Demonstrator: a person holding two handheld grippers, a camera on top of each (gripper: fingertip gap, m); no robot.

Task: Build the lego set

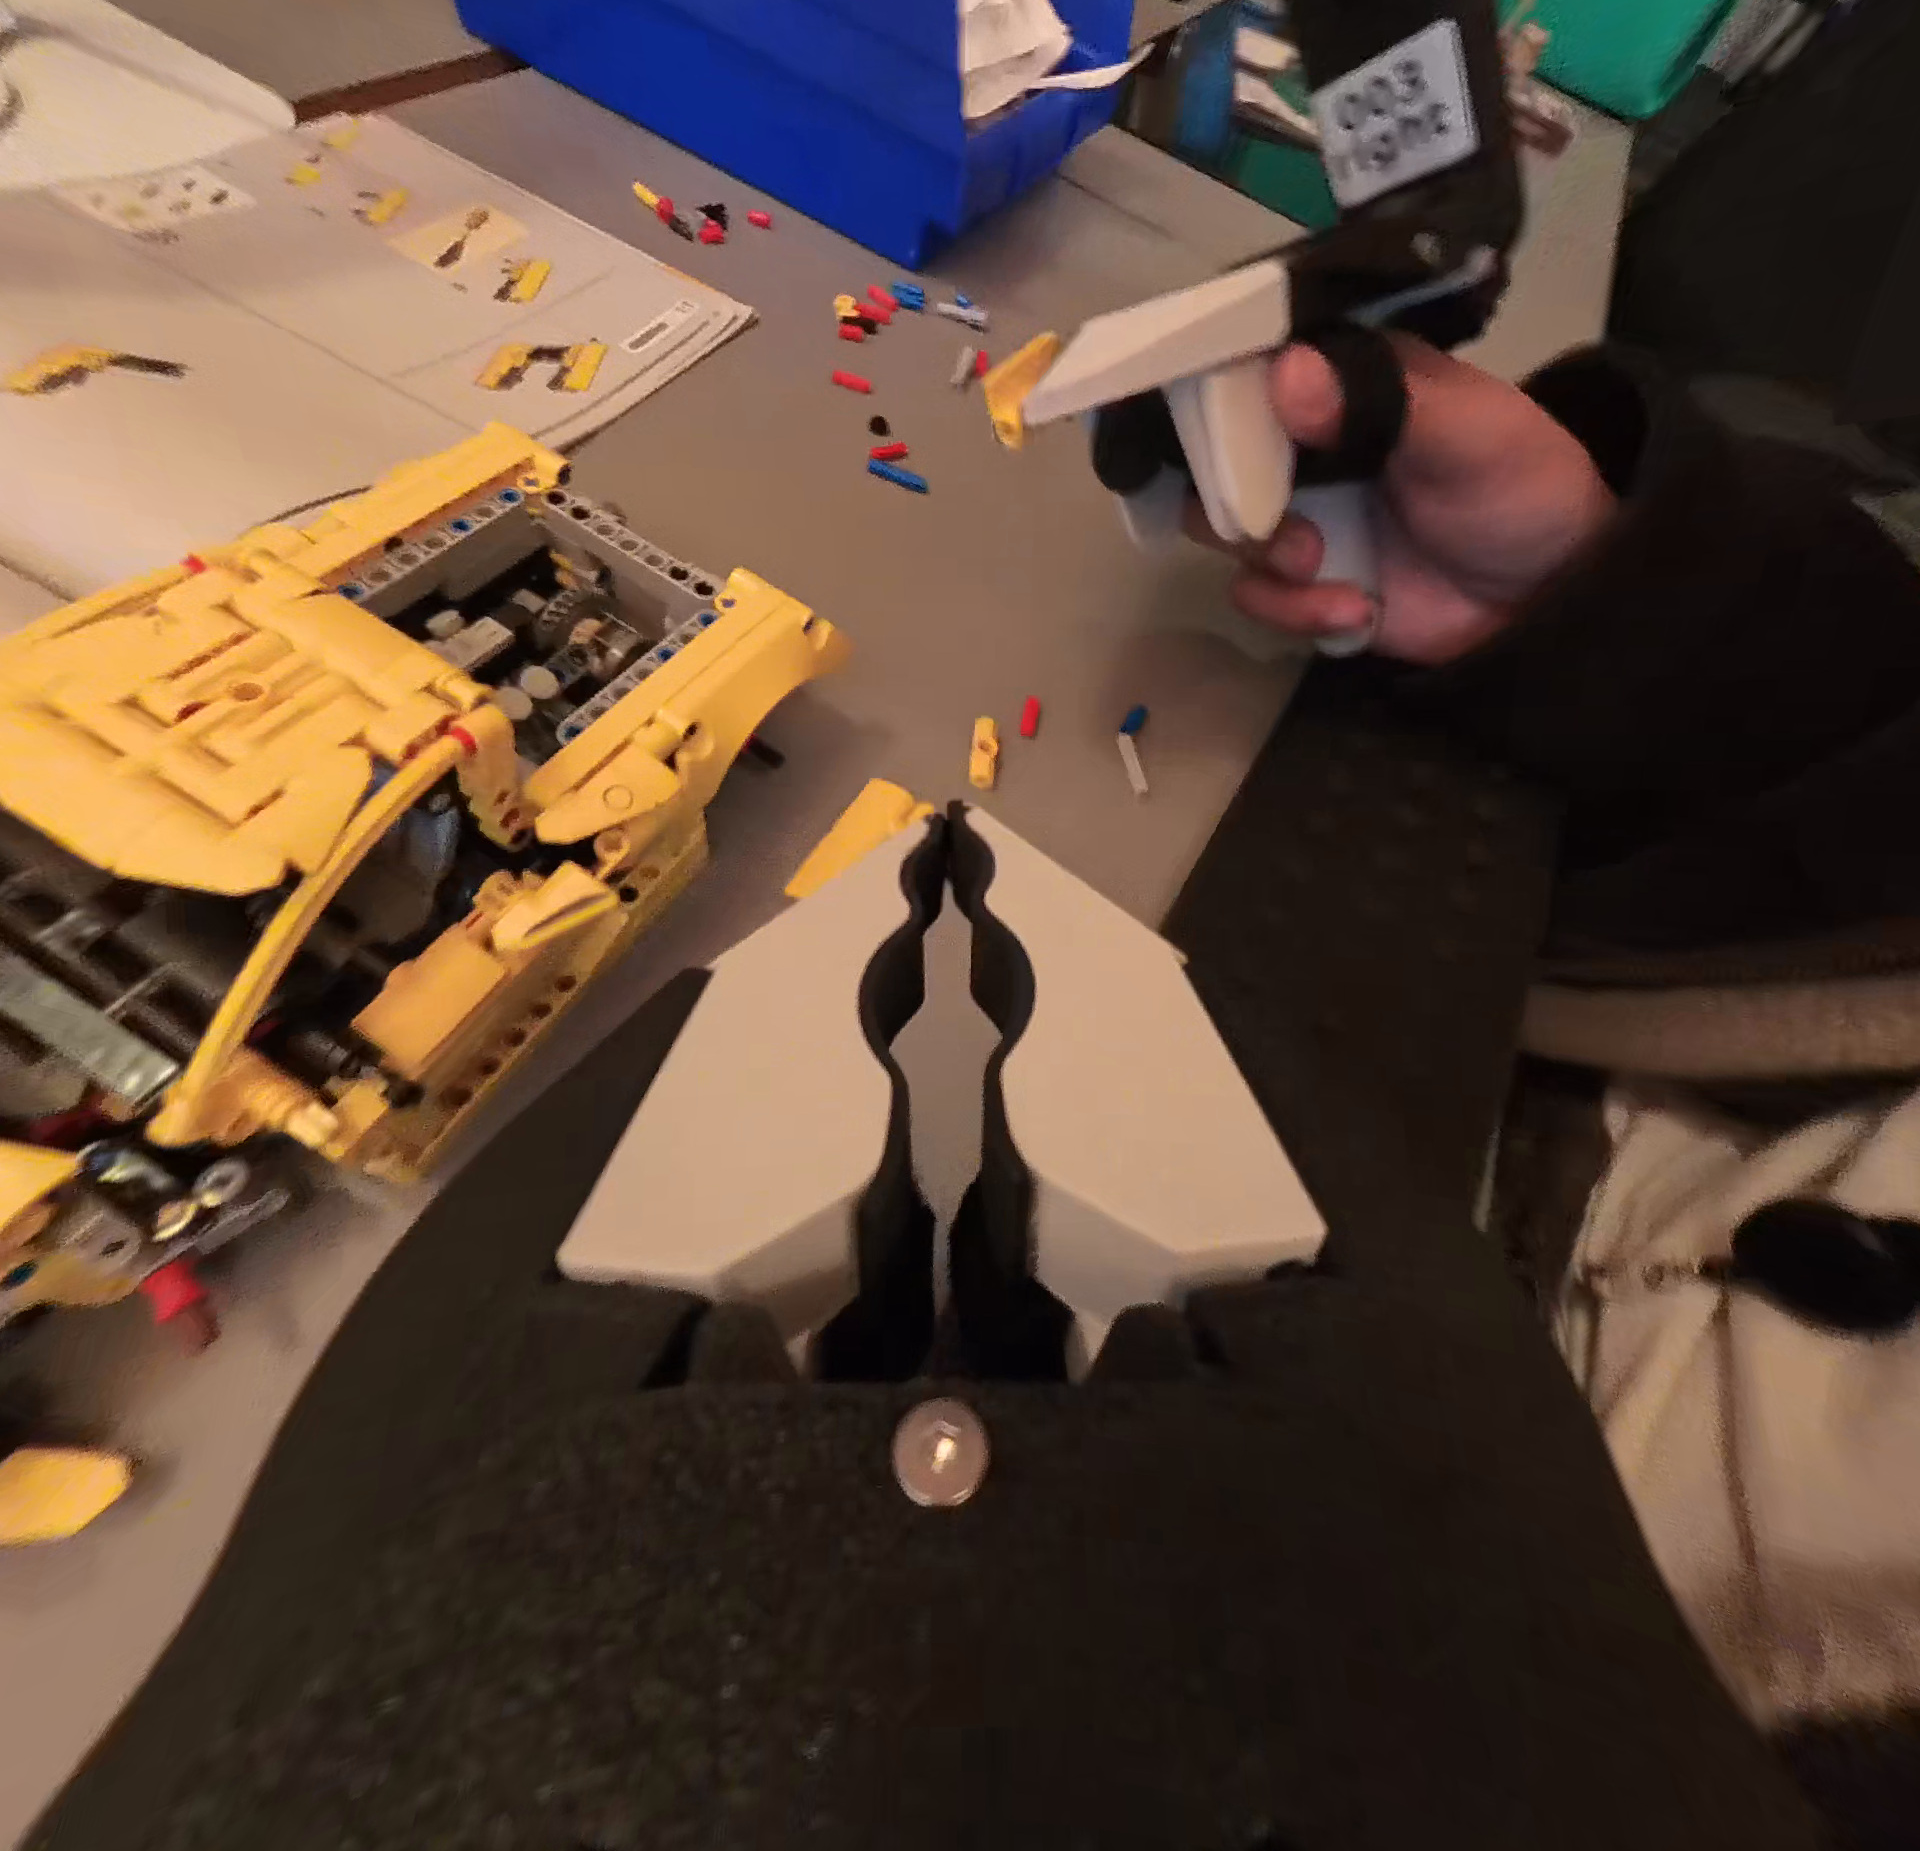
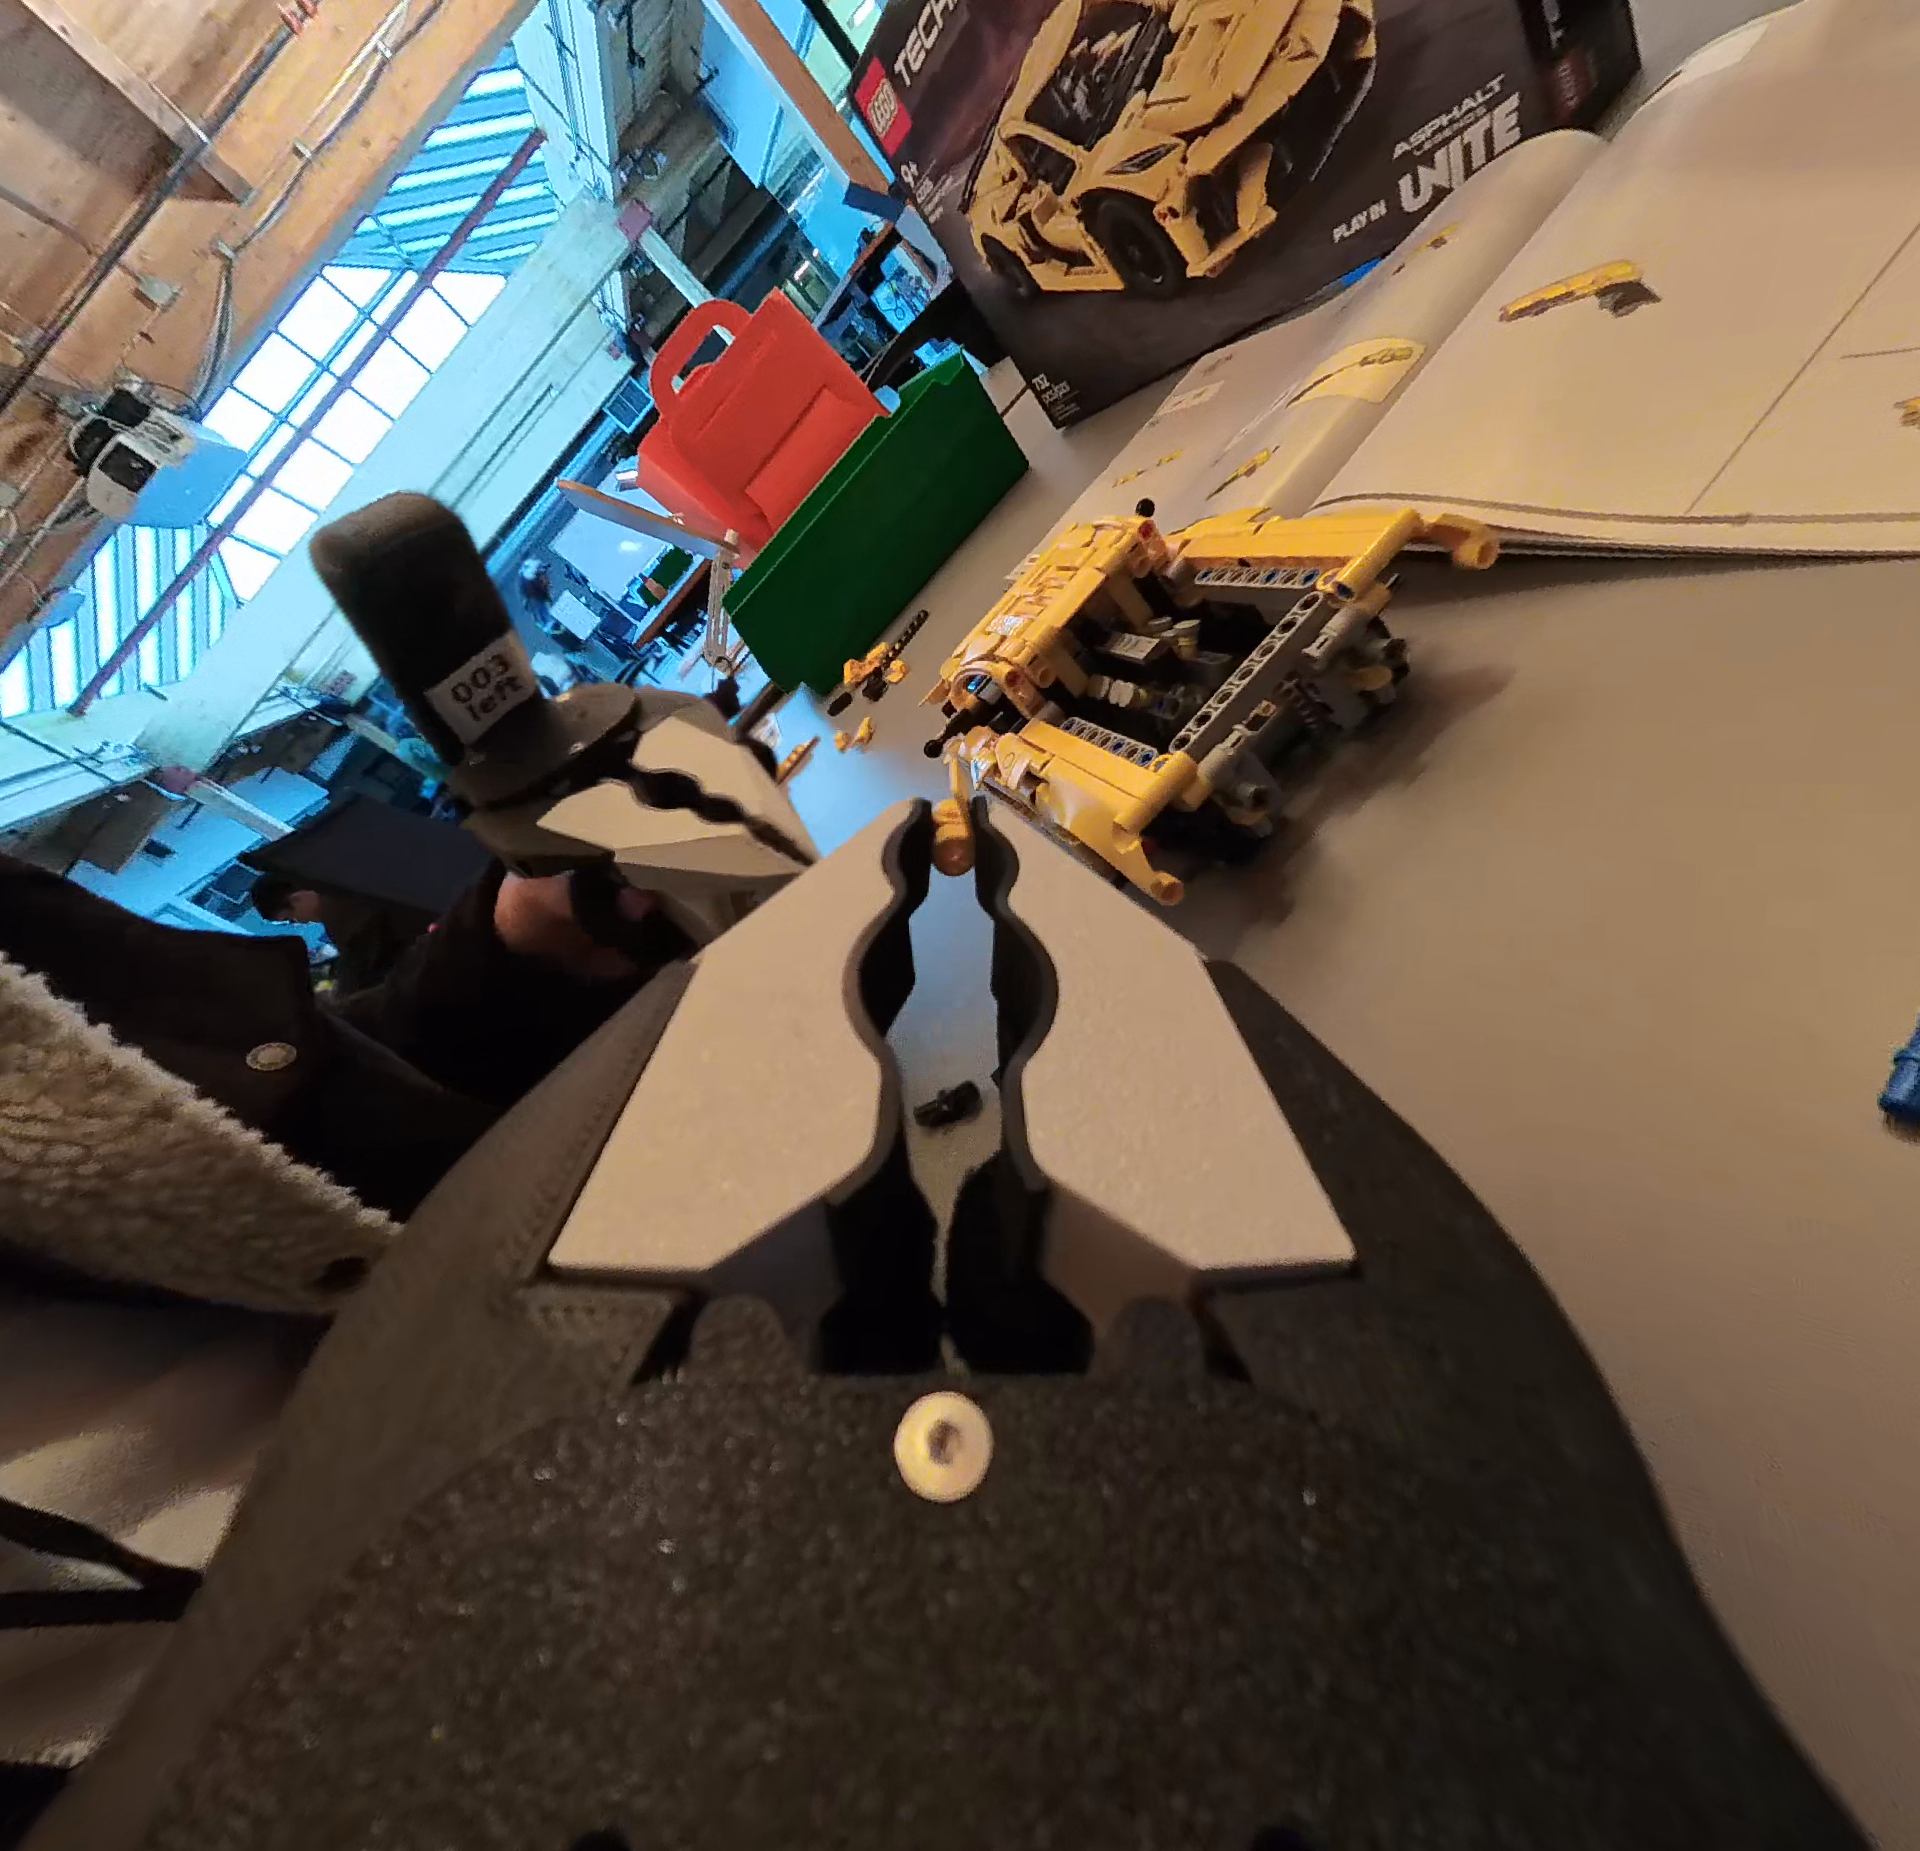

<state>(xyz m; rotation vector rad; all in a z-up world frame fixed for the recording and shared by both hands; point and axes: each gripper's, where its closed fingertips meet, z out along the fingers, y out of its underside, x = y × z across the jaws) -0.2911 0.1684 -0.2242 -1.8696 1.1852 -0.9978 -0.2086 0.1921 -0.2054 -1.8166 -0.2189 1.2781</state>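
Note:
The half-built yellow car (image 1: 364,762) lies on the grey table (image 1: 935,596); it also shows in the right wrist view (image 2: 1164,679). My left gripper (image 1: 951,830) is shut, its pads together with nothing seen between them. A yellow panel piece (image 1: 852,840) lies right beside its left finger, partly hidden under it. My right gripper (image 2: 954,837) is shut on a small yellow piece (image 2: 951,851) and holds it above the table near the car's corner. In the left wrist view the right gripper (image 1: 1023,404) holds that yellow piece (image 1: 1013,383) over the loose parts.
Small red, blue, black and yellow parts (image 1: 883,347) are scattered on the table; a yellow connector (image 1: 983,752), a red pin (image 1: 1029,718) and a white axle (image 1: 1132,762) lie close by. Instruction booklet (image 1: 364,243), blue bin (image 1: 779,66), set box (image 2: 1247,139), green bin (image 2: 883,534). My hands' fingertips stand some 10 centimetres from each other.

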